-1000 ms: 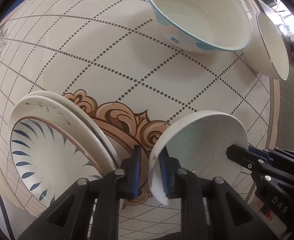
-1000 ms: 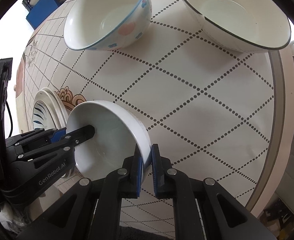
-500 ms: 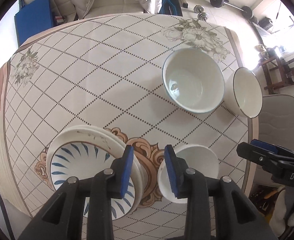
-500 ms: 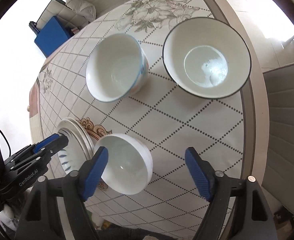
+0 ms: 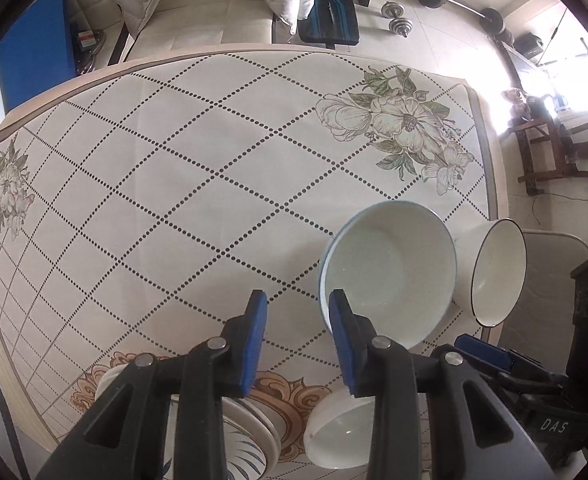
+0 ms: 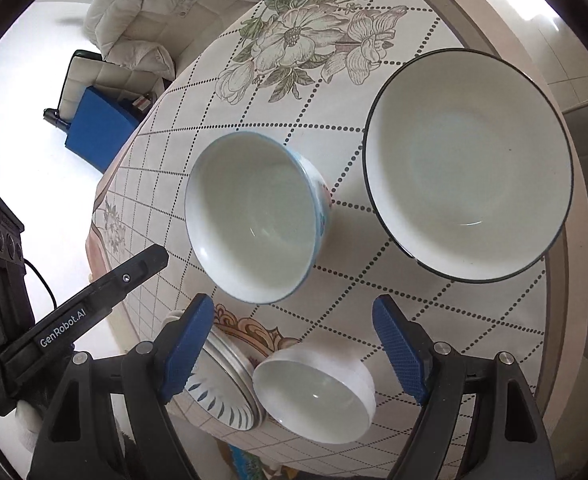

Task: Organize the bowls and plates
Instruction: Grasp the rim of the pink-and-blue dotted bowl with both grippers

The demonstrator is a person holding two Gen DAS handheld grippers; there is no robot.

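White ware: a small plain bowl (image 6: 314, 394) is sitting on the patterned tablecloth (image 5: 198, 168) near the front edge, just beside a stack of plates (image 6: 222, 388) whose top plate is showing blue leaf strokes.
Other bowls: a blue-rimmed bowl (image 6: 254, 216) is standing mid-table, and a wide dark-rimmed bowl (image 6: 470, 164) is sitting beside it toward the right edge, apart from it.
Right gripper (image 6: 294, 354): its jaws are standing wide apart with nothing pressed between the pads; the small plain bowl is lying low between and just below them, untouched.
Left gripper (image 5: 298, 344): it is pointing down at the cloth, its jaws partly apart and gripping nothing; bare cloth is showing in the gap.
Key relation: seen from the left wrist, the blue-rimmed bowl is lying just to the right of the right-hand pad, its near rim almost meeting that pad in the picture, though whether they are level I cannot tell.
Nearer hand: the right gripper is looking better placed for either larger bowl, both lying ahead of its open jaws; the left is hovering closer to the blue-rimmed bowl's left rim.
Likely step: nesting is probably coming, with one bowl's rim needing to pass between a pair of pads.
Risk: glazed rims are looking slippery, so a shallow pinch could be letting a bowl tip.
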